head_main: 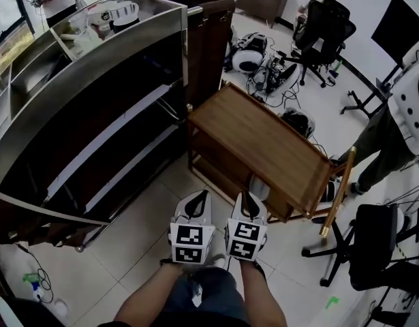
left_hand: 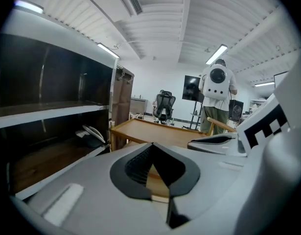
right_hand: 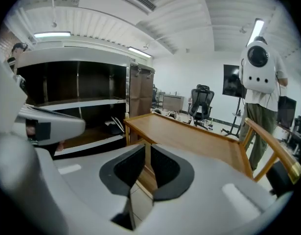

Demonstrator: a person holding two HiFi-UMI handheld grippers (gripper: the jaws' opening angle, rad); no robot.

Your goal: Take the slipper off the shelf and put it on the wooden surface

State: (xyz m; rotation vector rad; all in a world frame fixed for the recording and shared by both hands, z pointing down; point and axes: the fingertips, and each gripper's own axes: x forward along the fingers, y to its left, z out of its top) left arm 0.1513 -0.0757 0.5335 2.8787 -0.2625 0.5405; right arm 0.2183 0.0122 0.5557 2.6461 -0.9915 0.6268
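Your left gripper point(head_main: 199, 197) is pinched closed on nothing, and your right gripper point(head_main: 248, 199) is barely cracked, also empty. The slipper point(left_hand: 91, 135) is on the shelf point(left_hand: 47, 112) at 10 o'clock, with the wooden surface point(head_main: 264, 142) at 1 o'clock.

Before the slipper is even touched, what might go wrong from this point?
The slipper lies back on a low shelf under another board; a hand-held gripper reaching in may knock the edge.
The left hand-held gripper is shut and the right hand-held gripper barely open, so either must open first.
The wooden table has a raised rim that the slipper could catch on.
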